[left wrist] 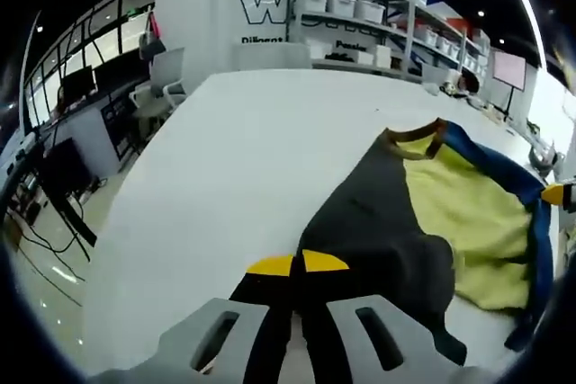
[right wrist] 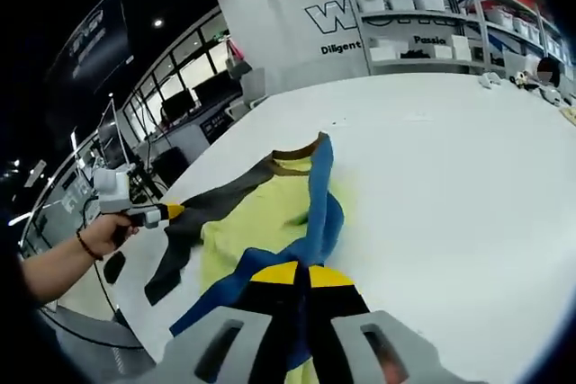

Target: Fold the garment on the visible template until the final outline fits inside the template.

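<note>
White counter (left wrist: 225, 159) carries the work, with shelving of white bins (right wrist: 423, 24) along the wall behind it. We record the garment (left wrist: 423, 213) lying crumpled on the counter: a dark grey panel, a yellow lining turned up, blue edging and a brown collar. We see the left claw (left wrist: 297, 265) low over the near edge of the grey panel, its yellow-tipped jaws together, apparently pinching that fabric. In the right gripper view, the right claw (right wrist: 295, 274) sits at the blue edge of the garment (right wrist: 270, 213), jaws likewise closed and seemingly gripping the blue fabric. From that view we also note the person's hand (right wrist: 101, 233) holding the left claw (right wrist: 169, 211) out over the counter's far-left edge, forearm roughly level, wrist wearing a thin band, with the grey sleeve stretched from its tip.
</note>
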A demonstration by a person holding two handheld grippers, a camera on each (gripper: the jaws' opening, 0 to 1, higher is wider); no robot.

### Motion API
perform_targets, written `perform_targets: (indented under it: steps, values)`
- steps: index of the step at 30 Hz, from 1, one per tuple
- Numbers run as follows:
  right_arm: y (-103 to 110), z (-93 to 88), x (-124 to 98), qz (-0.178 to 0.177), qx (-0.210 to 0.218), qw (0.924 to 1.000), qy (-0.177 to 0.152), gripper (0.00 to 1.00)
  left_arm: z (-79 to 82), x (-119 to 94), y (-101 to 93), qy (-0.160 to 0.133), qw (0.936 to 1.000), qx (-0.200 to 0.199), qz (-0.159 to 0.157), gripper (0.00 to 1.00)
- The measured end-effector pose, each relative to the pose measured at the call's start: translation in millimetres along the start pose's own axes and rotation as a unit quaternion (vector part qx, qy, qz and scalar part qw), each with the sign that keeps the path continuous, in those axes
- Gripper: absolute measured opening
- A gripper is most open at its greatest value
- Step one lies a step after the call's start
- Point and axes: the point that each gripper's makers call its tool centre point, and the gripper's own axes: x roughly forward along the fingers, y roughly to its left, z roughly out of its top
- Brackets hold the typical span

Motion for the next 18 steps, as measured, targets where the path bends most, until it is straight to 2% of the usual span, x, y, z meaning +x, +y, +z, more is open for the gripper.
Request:
perform_targets:
  steps: [8,18]
  values:
    - [-40,-2.1,-4,-0.042,0.01,0.9991,0.005,0.0,1.4,8,5.7,0.005,1.0,0.004,0.004,0.0]
    - [-76,8.8,0,-0.066,0.014,0.9977,0.006,0.0,1.3,10,11.6,0.009,0.9999,0.009,0.003,0.0]
